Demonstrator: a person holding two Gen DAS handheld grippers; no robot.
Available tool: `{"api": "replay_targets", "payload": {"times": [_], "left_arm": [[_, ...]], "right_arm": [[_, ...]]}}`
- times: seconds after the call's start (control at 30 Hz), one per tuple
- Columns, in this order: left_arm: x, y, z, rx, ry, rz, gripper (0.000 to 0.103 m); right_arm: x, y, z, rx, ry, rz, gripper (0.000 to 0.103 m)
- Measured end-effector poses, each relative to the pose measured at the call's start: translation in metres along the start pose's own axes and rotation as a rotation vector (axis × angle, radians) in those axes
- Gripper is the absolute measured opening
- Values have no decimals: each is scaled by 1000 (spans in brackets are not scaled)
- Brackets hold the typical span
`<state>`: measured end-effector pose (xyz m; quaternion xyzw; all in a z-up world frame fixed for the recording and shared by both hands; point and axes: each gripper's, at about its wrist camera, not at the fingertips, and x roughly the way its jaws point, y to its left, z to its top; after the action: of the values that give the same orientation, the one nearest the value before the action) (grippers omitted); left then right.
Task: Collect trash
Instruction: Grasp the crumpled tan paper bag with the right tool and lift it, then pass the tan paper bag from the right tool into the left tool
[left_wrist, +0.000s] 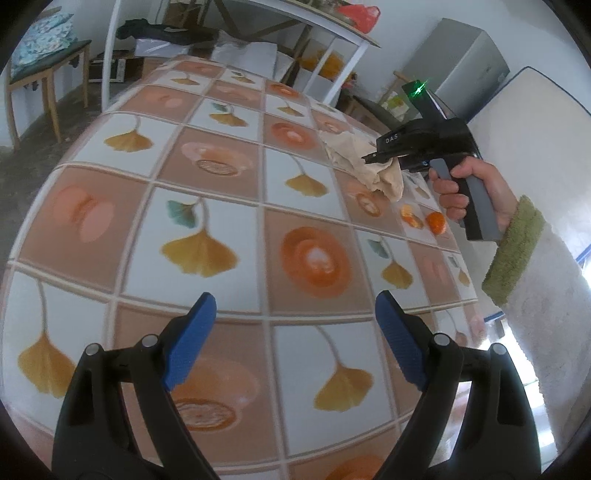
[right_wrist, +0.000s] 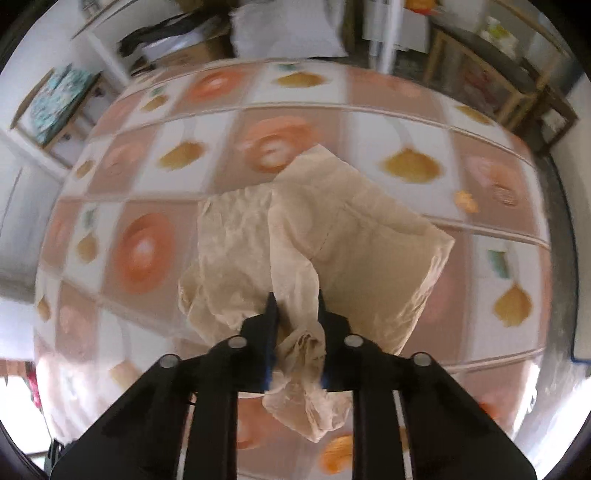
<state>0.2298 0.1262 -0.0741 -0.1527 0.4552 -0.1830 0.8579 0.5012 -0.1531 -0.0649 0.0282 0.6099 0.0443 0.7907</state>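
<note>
My right gripper (right_wrist: 295, 299) is shut on a crumpled beige paper bag (right_wrist: 332, 236), which hangs from the jaws above the patterned tablecloth (right_wrist: 147, 251). In the left wrist view the right gripper (left_wrist: 373, 157) holds the same bag (left_wrist: 354, 155) over the table's far right. Two orange tangerine peel pieces (left_wrist: 412, 218) (left_wrist: 436, 222) lie on the cloth just below it; one peel piece also shows in the right wrist view (right_wrist: 336, 458). My left gripper (left_wrist: 295, 314) is open and empty over the near part of the tablecloth (left_wrist: 221, 166).
A white shelf frame (left_wrist: 332, 33) with a red bag stands beyond the table's far edge. A wooden stool with cushions (left_wrist: 44, 59) is at the far left. A grey cabinet (left_wrist: 469, 62) and a white mattress (left_wrist: 535, 129) stand at the right.
</note>
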Motion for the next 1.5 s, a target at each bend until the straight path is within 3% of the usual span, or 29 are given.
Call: {"api": "replay_targets", "payload": {"times": [0.17,0.3,0.63,0.67,0.73,0.77,0.8,1.03,1.2,1.4,1.5], "left_arm": [[-13,11,-6,-8,-8,-4,84],[-25,8,-15,26,-16,-22,84],[-31,-39,-50,255,41,-121,87],[-29,-44,-53,273,50,-134,87],[-27,-51,-57,304,58,-146,87],[-24,-55,-59,317,60,-147,87],[-21,-58,-59,321,63,-141,87],[5,-73,-56,348,96,-78,86],[18,-87,-61,400,134,-9,87],[28,-106,-72,530,140,136,86],[27,-107,-72,524,139,144,85]], "right_arm": [[-2,49,-28,-79,32,125,10],[-11,80,-75,-115,89,252,9],[-28,64,-206,-2,273,539,10],[-31,59,-215,15,282,559,13],[-37,55,-227,29,282,598,31],[-44,47,-232,48,260,616,47],[-49,44,-236,53,236,621,52],[-90,-22,-251,165,42,664,55],[-111,-66,-252,241,-75,620,57],[-130,-109,-240,290,-212,435,64],[-124,-130,-226,318,-250,345,64]]}}
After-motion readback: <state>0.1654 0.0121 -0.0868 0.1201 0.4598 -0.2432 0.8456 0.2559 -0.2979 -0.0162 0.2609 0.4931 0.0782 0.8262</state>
